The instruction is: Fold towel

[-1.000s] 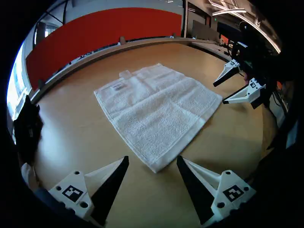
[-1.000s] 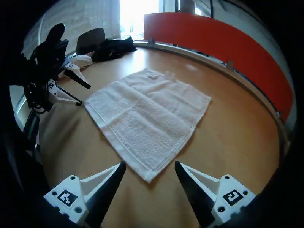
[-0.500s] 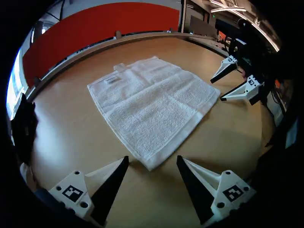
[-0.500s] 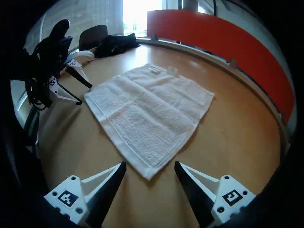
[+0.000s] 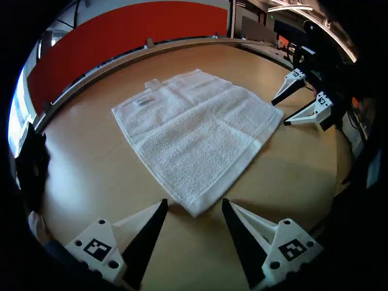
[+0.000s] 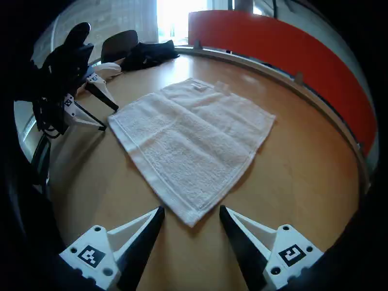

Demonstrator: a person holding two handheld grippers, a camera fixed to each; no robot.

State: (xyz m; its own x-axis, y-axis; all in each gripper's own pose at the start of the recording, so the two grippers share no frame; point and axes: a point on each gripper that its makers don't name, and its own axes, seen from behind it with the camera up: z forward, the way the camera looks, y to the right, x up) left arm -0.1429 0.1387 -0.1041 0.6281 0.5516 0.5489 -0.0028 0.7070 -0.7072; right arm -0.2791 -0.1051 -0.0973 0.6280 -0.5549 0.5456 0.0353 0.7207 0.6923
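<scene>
Up close, the left tongs (image 5: 193, 203) are two white plastic wedges, each finger (image 5: 140, 233) faced in black on its inner side and tapering to a sharp tip. On each broad white base sits a square black-and-white marker (image 5: 98, 249), with small round screw holes (image 5: 109, 264) around it. The right tongs (image 6: 191, 209) are built the same way, with a marker at five o'clock and another at seven.

Farther off, at nine o'clock in the right gripper view, the left tongs (image 6: 110, 119) look slim, white on the outside and black within, mounted on a bulky black housing (image 6: 65, 58) with dark cables (image 6: 42, 127) looping beneath. At two o'clock in the left gripper view, the right tongs (image 5: 279, 113) carry the same small markers ahead of a black body.
</scene>
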